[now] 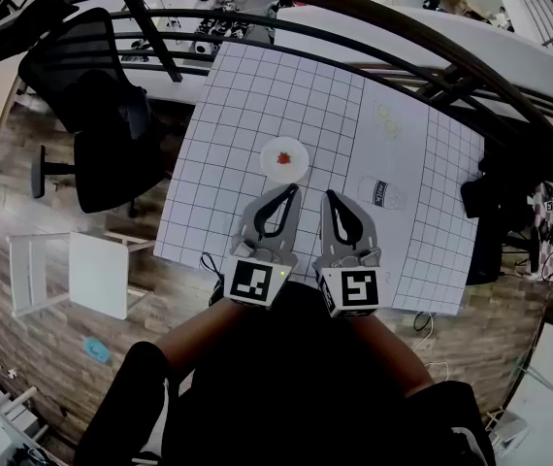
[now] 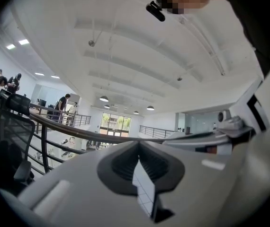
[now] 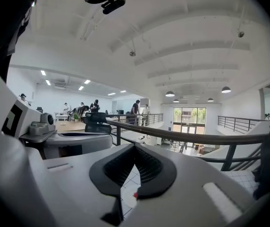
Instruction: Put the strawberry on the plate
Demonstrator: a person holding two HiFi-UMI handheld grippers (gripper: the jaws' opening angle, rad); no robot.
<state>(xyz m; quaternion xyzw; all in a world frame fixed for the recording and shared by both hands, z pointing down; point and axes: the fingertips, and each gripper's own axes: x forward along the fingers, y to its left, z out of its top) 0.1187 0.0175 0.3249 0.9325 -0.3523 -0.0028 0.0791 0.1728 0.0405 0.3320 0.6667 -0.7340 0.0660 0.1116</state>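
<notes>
A small red strawberry [image 1: 283,157] lies in the middle of a white plate [image 1: 296,169] on the grid-patterned table mat [image 1: 257,95]. Both grippers are held side by side just in front of the plate, pointing at it. My left gripper [image 1: 291,190] has its jaws together with nothing held, and so does my right gripper [image 1: 330,197]. In the left gripper view, the left gripper [image 2: 138,161] shows only grid mat through the slit below its tips. Under the tips of the right gripper [image 3: 134,166], a sliver of the strawberry [image 3: 135,195] and the plate [image 3: 128,192] shows.
A white bottle-like item [image 1: 381,193] lies on the mat to the right of the plate, with small pale pieces [image 1: 385,119] further back. A black office chair [image 1: 102,115] and a white stool [image 1: 73,270] stand left of the table. A dark railing [image 1: 354,27] curves behind it.
</notes>
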